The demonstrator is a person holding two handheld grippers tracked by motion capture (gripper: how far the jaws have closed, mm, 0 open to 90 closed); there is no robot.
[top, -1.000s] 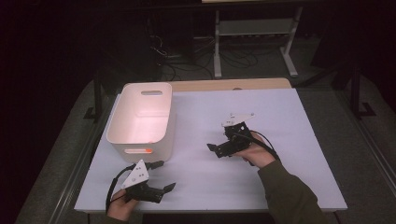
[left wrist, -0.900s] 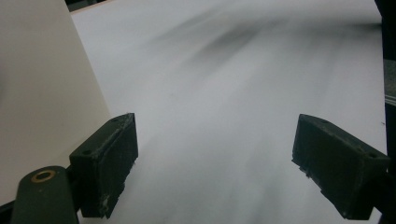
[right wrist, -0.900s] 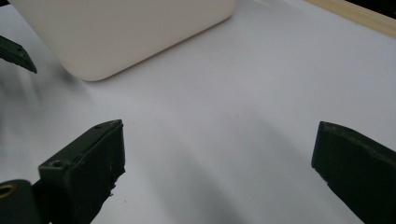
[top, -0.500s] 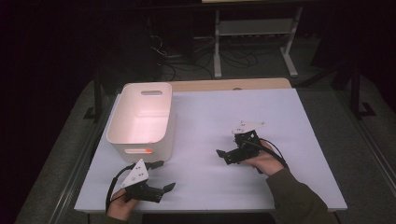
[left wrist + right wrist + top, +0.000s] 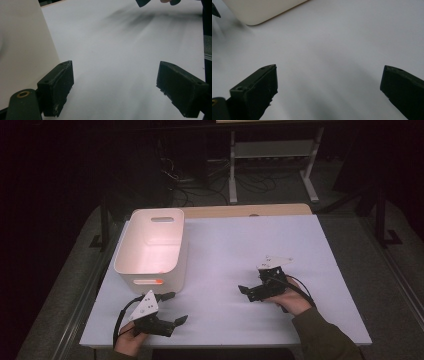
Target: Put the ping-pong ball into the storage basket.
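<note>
Beside the white bin (image 5: 150, 247), left gripper (image 5: 175, 307) wide open, empty; right gripper (image 5: 243, 293) likewise.

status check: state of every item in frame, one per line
left gripper: open, holding nothing, low over the table beside the bin
right gripper: open, holding nothing, low over the table
white bin: upright, open-topped, nothing visible inside
table: white top, bare apart from the bin
</note>
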